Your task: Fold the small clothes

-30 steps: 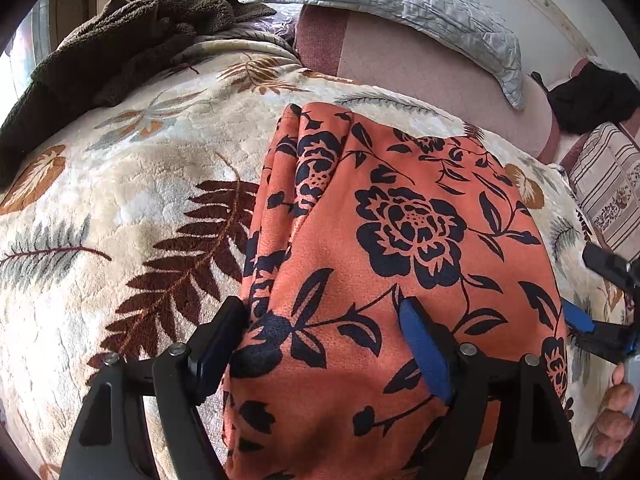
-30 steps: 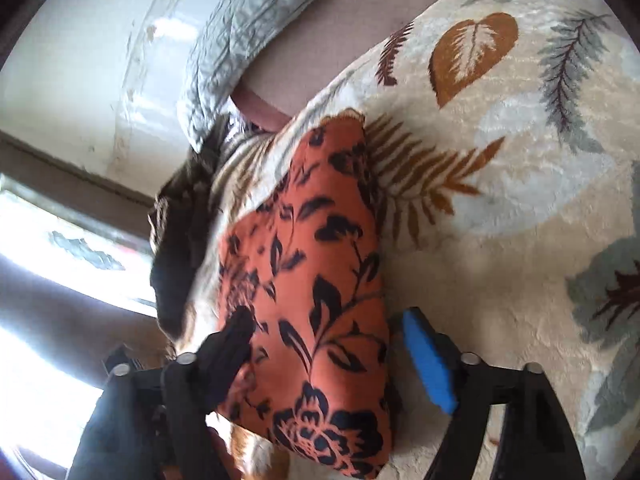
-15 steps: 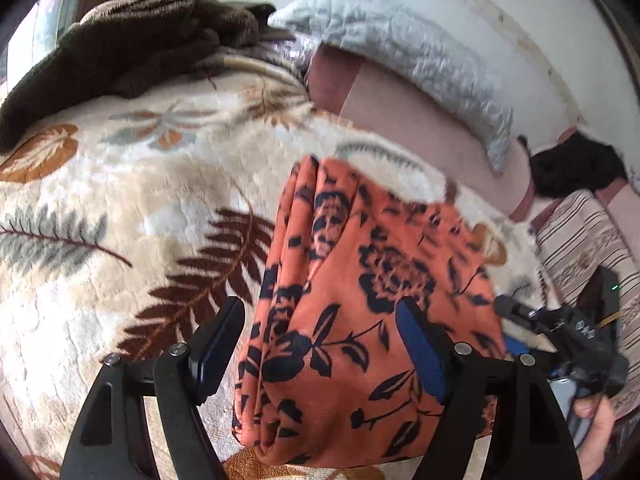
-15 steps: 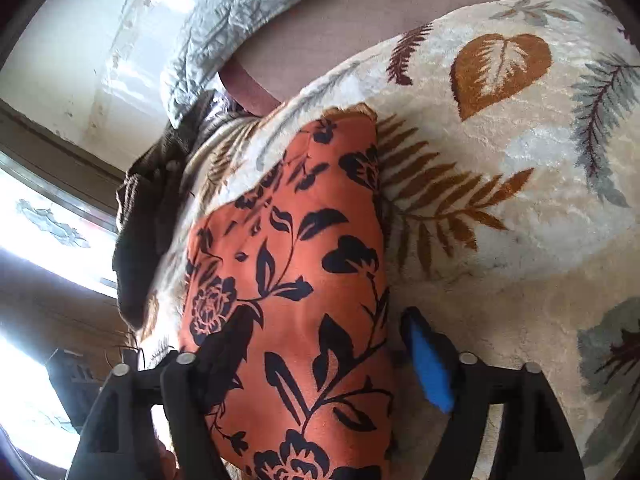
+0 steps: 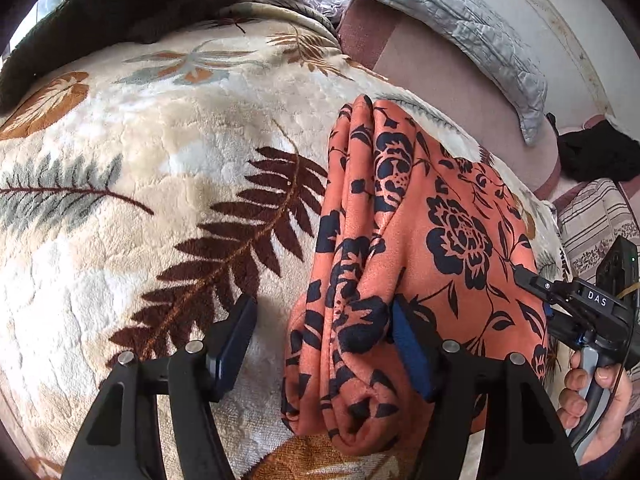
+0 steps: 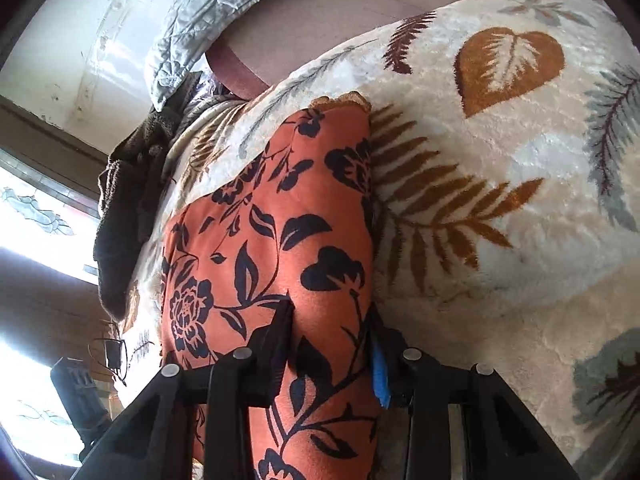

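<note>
An orange cloth garment printed with dark navy flowers (image 5: 448,240) lies partly folded, in soft bunched layers, on a cream plush bedspread patterned with brown and grey fern leaves (image 5: 160,184).

The left tongs (image 5: 320,344) are closing around the garment's near left corner: the blue pad touches the fabric while the black pad stands apart from it on the bedspread, so nothing is pinched yet. The right tongs (image 6: 332,344) are closing on the garment's near right edge, with a ridge of cloth pressed between both pads.

The garment looks light, limp and slightly slick; it will likely sag and slide unless all layers are gripped at the corners.

To the left and right of the garment the bedspread is open. Beyond the garment lie a grey quilted pillow (image 5: 460,16) and a heap of dark brown fleece (image 5: 120,12), well apart from it.
</note>
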`<control>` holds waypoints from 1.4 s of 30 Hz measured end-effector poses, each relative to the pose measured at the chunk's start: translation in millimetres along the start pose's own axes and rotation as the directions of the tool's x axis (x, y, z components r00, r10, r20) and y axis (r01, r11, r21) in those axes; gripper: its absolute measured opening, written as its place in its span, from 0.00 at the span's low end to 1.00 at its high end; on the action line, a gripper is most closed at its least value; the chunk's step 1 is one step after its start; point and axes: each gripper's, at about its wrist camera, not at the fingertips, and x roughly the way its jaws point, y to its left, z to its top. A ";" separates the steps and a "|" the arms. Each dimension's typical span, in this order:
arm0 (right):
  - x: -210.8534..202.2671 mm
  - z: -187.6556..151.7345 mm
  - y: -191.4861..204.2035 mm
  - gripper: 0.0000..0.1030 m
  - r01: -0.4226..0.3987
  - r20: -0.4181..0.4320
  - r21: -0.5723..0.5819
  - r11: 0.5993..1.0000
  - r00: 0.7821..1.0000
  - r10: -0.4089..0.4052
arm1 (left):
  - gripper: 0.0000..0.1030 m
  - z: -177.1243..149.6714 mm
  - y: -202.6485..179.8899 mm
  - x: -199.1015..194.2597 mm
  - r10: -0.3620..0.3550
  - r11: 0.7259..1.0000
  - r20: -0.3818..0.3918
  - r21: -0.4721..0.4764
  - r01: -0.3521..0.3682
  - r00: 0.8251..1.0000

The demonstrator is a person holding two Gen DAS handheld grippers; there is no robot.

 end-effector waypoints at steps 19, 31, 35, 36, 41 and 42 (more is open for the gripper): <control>-11.5 1.2 11.1 0.60 0.105 0.103 -0.045 0.993 0.990 -0.100 | 0.67 4.3 -3.0 -1.1 0.011 1.000 0.001 0.006 -0.011 1.000; -55.0 -77.0 6.9 0.72 0.106 0.125 -0.101 0.989 0.988 -0.093 | 0.67 7.0 -5.5 -24.4 0.014 1.000 0.086 0.009 -0.015 0.996; -58.7 -72.7 -1.2 0.72 0.038 0.138 -0.093 0.995 0.990 -0.025 | 0.67 11.0 -3.6 -30.5 -0.004 1.000 0.122 -0.006 0.005 0.992; -58.5 -68.9 -1.2 0.73 0.010 0.140 -0.096 0.995 0.990 0.003 | 0.67 13.4 -1.7 -33.9 -0.032 0.999 0.131 -0.022 0.035 0.991; -55.7 -49.6 -7.3 0.74 -0.099 0.165 -0.090 0.991 0.980 0.113 | 0.82 31.8 -2.3 -27.8 -0.215 0.973 0.108 -0.064 0.223 0.971; -54.2 -47.4 -10.3 0.74 -0.121 0.171 -0.079 0.989 0.976 0.133 | 0.82 35.7 -3.4 -16.9 -0.234 0.968 0.062 -0.076 0.239 0.970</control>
